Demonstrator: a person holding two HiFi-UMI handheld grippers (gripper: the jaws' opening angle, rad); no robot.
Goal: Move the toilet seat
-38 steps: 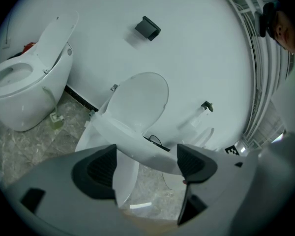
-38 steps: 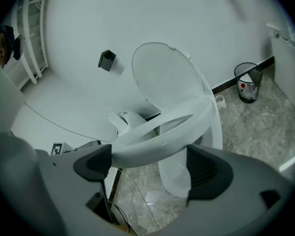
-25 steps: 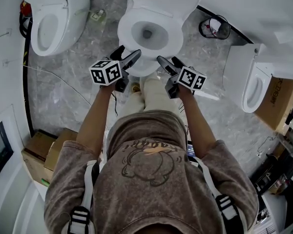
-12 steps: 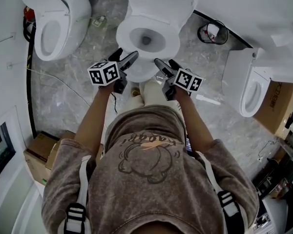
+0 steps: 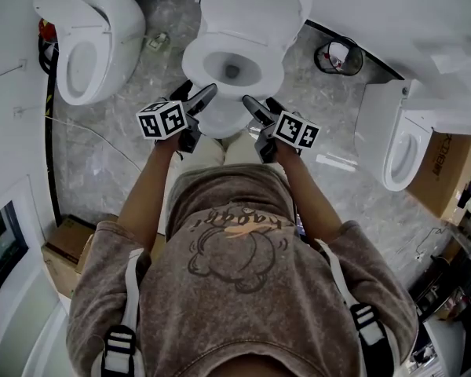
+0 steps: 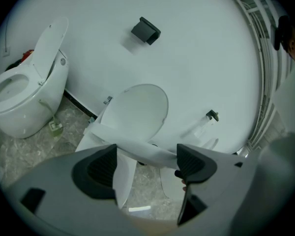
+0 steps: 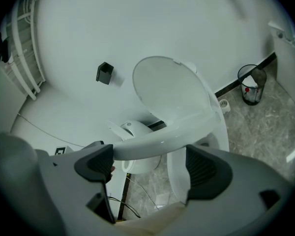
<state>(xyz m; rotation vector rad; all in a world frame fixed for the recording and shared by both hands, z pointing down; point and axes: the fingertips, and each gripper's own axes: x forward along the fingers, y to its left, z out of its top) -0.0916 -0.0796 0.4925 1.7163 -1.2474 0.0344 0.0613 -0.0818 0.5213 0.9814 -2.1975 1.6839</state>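
The white toilet stands in the middle of the head view, its seat (image 5: 202, 69) ringing the bowl and its lid (image 5: 251, 6) up against the wall. My left gripper (image 5: 202, 88) and right gripper (image 5: 257, 100) sit at the bowl's front rim, one on each side, both open. In the left gripper view the seat's front edge (image 6: 142, 151) runs across between the spread jaws of the left gripper (image 6: 146, 156), below the lid (image 6: 137, 109). The right gripper view shows the seat rim (image 7: 157, 139) spanning the gap of the right gripper (image 7: 148, 156). I see no pad pressing on it.
A second toilet (image 5: 86, 38) stands at the left and a third (image 5: 400, 144) at the right. A small waste bin (image 5: 341, 53) sits by the wall. Cardboard boxes lie at the lower left (image 5: 63, 250) and right (image 5: 443, 167). A cable (image 5: 86, 132) trails over the marble floor.
The head view has drifted a little, so everything sits slightly higher and further left. Both grippers keep their place at the bowl's front, jaws spread as before.
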